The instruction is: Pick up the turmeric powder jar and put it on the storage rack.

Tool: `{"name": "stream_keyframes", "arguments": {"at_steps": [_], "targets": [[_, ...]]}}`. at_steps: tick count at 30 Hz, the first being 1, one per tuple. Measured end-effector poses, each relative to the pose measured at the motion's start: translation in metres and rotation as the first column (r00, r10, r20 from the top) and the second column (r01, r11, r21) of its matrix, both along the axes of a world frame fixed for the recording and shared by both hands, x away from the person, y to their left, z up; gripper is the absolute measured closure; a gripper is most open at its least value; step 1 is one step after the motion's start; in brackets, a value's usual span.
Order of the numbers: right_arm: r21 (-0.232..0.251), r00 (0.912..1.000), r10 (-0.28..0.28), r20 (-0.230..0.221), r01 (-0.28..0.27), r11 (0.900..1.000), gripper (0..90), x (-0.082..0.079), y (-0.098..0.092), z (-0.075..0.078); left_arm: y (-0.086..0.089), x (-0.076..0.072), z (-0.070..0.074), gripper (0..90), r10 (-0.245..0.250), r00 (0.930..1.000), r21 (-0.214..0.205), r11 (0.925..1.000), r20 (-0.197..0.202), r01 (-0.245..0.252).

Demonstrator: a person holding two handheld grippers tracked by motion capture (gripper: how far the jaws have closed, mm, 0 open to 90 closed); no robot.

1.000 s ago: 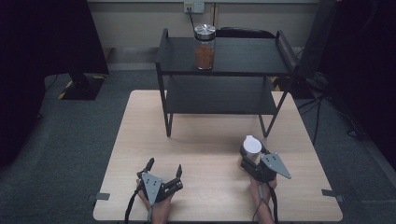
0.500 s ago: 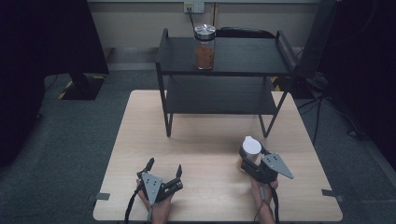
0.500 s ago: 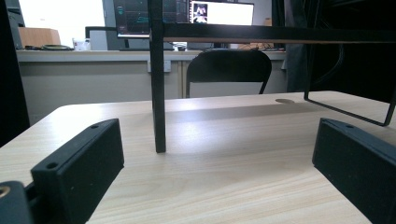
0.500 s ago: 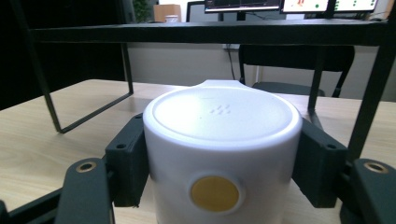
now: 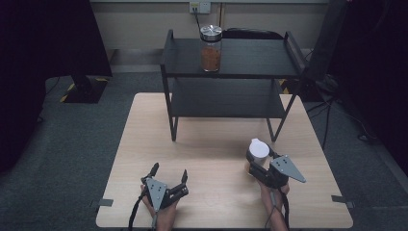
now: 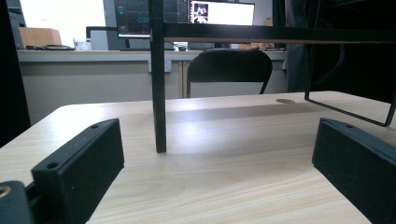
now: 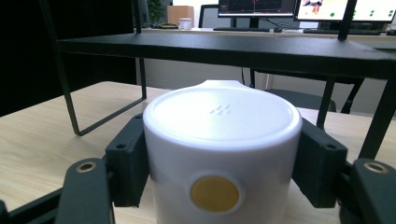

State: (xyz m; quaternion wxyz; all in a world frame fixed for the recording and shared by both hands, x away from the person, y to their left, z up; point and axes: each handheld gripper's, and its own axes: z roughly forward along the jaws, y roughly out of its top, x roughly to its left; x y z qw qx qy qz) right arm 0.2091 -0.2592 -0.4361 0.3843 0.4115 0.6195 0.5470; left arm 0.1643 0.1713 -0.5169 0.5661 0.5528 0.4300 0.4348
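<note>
nothing moved | table [image 5: 211, 159] pale wood | floor [image 5: 62, 139] grey carpet

White container [image 7: 222, 135] lower centre of right gripper view, plain white lid, round yellow dot on its side. Black jaws either side of it; right gripper [image 5: 262, 161] black with grey plate in high view. Left gripper [image 5: 168, 180] lower left of high view, black, grey plate too. Table [image 5: 211, 144] pale wood grain, light beige. Shelf rack [image 5: 231, 57] top centre, matte black. Jar [image 5: 210, 48] on it: clear, orange-brown contents, silver lid. Floor [image 5: 72, 144] dark grey carpet.
</note>
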Motion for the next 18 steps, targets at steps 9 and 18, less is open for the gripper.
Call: {"name": "stream_keyframes", "arguments": {"at_steps": [9, 18], "targets": [[0.003, 0.9998, 0.016, -0.009, -0.016, 0.9999, 30.4, 0.000, -0.003, 0.009, 0.000, 0.000, 0.000, 1.8, 0.001, 1.0000, 0.001, 1.0000, -0.001, -0.001], [0.019, 0.9990, 0.042, -0.013, -0.042, 0.9990, 30.5, 0.002, -0.013, 0.026, 0.000, 0.000, 0.000, 1.8, 0.000, 1.0000, 0.001, 1.0000, 0.000, 0.000]]}}
